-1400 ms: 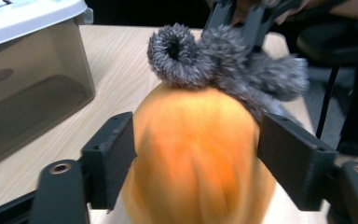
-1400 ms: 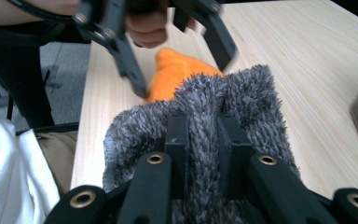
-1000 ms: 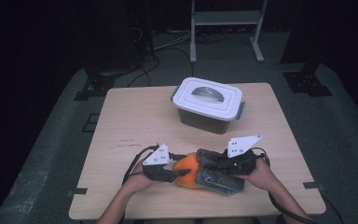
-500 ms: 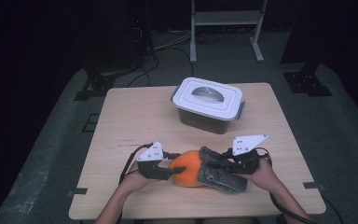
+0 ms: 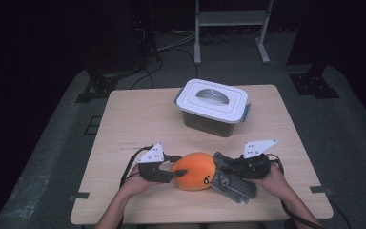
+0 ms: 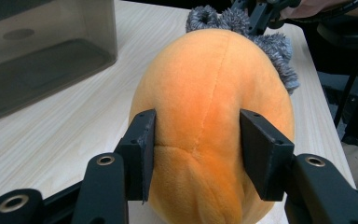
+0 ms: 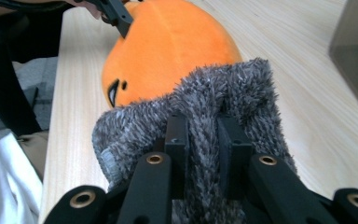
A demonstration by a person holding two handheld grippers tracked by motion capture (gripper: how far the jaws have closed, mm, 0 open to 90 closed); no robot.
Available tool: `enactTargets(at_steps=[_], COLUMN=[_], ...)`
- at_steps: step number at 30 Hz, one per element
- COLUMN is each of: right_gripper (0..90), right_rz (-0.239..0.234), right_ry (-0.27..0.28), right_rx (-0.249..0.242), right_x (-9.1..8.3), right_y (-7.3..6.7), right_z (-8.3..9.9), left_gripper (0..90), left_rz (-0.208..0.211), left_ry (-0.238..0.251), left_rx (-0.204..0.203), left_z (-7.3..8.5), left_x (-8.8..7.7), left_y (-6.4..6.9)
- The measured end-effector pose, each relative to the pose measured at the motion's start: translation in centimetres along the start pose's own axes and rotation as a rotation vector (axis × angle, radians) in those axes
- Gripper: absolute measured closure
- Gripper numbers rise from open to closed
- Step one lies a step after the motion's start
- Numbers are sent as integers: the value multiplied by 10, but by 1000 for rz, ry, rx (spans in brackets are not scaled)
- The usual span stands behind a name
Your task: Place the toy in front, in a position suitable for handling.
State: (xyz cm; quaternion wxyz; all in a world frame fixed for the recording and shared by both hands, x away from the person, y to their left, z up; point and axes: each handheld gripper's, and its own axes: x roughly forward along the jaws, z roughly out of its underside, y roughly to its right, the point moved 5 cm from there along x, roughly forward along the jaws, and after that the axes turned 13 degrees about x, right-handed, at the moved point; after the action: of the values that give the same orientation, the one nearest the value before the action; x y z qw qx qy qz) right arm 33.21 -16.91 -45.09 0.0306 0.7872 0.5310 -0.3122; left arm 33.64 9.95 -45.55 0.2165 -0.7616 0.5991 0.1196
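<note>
An orange plush toy with a small black face lies near the table's front edge. My left gripper is shut on its left end, and in the left gripper view the two pads press into the plush. A grey fuzzy fabric cover hangs at the toy's right end. My right gripper is shut on a fold of that grey fabric, with the plush just beyond it. The fabric hides the toy's right end.
A grey storage box with a white clip-on lid stands at the back middle of the wooden table; its wall is close on the left in the left gripper view. Dark floor, cables and a metal stand surround the table.
The grey cover has slid to the right off the orange plush, so much more orange shows. The right hand moved right and slightly down; the left hand stayed put.
</note>
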Motion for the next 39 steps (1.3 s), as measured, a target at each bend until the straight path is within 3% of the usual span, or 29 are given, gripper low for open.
enactTargets(at_steps=[4, 10, 16, 19, 22, 27, 31, 39], right_gripper=[759, 759, 759, 759, 759, 759, 759, 758], right_rz=[-12, -15, -26, -2, 8, -20, -45, -32], right_ry=[38, 38, 20, -16, -8, 43, 30, -25], right_rx=[-27, -81, -32, -6, 6, -45, -90, -44], right_x=[-3, 4, 6, 2, -4, -6, 2, 3], right_y=[-8, -19, -11, -2, 0, -13, -26, -12], right_z=[-14, -32, -16, -3, -2, -26, -40, -15], left_gripper=[487, 485, 484, 483, 483, 483, 483, 480], left_rz=[4, 2, 5, 3, 3, 4, 1, 0], left_ry=[2, -1, -2, -4, 0, 1, -2, -5], left_rx=[6, 8, 17, 21, 20, 20, 20, 37], left_z=[0, 0, 0, -2, -2, -3, -2, -7], left_x=[0, -1, 0, 1, 2, 3, 2, 5], left_y=[1, 2, 2, 2, 3, 3, 4, 6])
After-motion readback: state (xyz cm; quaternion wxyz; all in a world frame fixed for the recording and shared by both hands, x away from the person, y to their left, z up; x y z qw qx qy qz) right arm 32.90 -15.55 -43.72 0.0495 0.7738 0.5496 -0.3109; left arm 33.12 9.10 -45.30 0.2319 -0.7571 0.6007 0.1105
